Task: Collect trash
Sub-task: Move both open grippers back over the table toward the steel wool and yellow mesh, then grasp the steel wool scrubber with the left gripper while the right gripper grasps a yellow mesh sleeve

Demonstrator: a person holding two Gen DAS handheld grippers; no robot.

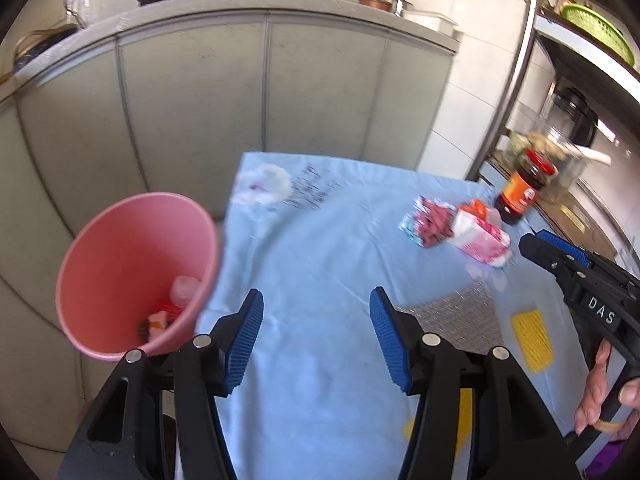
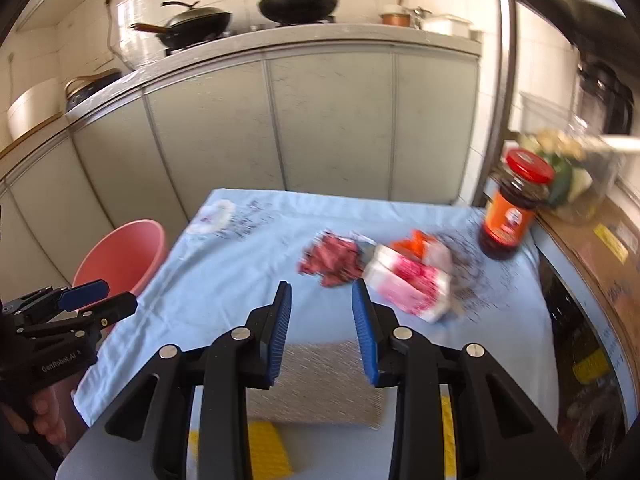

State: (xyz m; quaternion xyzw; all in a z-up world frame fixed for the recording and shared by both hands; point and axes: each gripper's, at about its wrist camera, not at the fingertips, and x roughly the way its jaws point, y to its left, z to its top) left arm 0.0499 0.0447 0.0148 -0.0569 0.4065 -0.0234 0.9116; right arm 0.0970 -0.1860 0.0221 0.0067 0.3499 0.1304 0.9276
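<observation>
A pink bin point(image 1: 132, 272) stands left of the table with some trash at its bottom; it also shows in the right wrist view point(image 2: 124, 256). On the light blue cloth lie a crumpled dark red wrapper point(image 1: 434, 224) point(image 2: 332, 260), a pink-and-white packet point(image 1: 482, 240) point(image 2: 408, 284) and an orange scrap point(image 1: 476, 207) point(image 2: 416, 243). My left gripper point(image 1: 316, 308) is open and empty above the cloth, right of the bin. My right gripper point(image 2: 322, 300) is open and empty, just short of the wrapper.
A sauce jar with a red lid point(image 2: 512, 208) stands at the cloth's far right corner. A woven mat point(image 2: 316, 384) and yellow patches lie near the front. Kitchen cabinets point(image 2: 280, 120) with woks on top stand behind. A shelf unit point(image 2: 592, 280) is to the right.
</observation>
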